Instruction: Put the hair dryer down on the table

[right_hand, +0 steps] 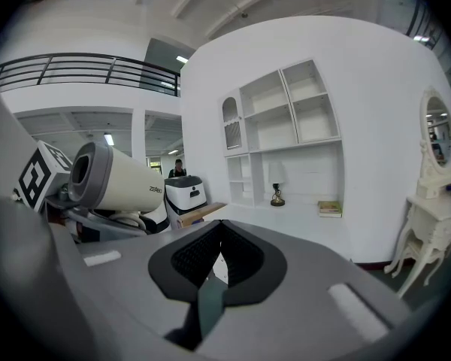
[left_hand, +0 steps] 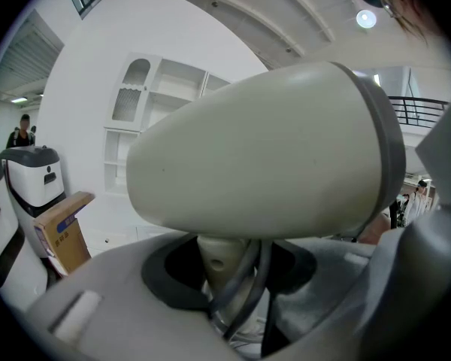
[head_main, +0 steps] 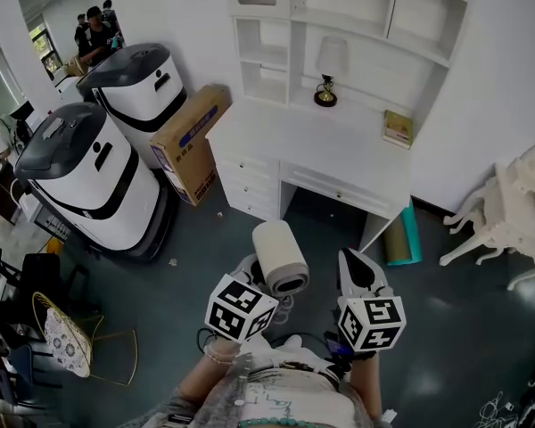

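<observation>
The left gripper's (left_hand: 225, 277) jaws are clamping the dryer's (left_hand: 263, 153) cream handle, with the grey cord (left_hand: 248, 273) running alongside. The dryer, a cream barrel with a grey end ring, is hanging in the air in front of the desk (head_main: 321, 141). The right gripper's (right_hand: 218, 265) jaws are resting together, gripping nothing. A lamp (head_main: 327, 74) and a book (head_main: 398, 127) are sitting on the desk.

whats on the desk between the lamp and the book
Nothing: in the head view the white desk top between the lamp and the book is bare; the right gripper view shows the same.

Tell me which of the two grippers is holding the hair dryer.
The left gripper: its jaws are shut on the hair dryer. The right gripper has its jaws together with nothing between them.
</observation>
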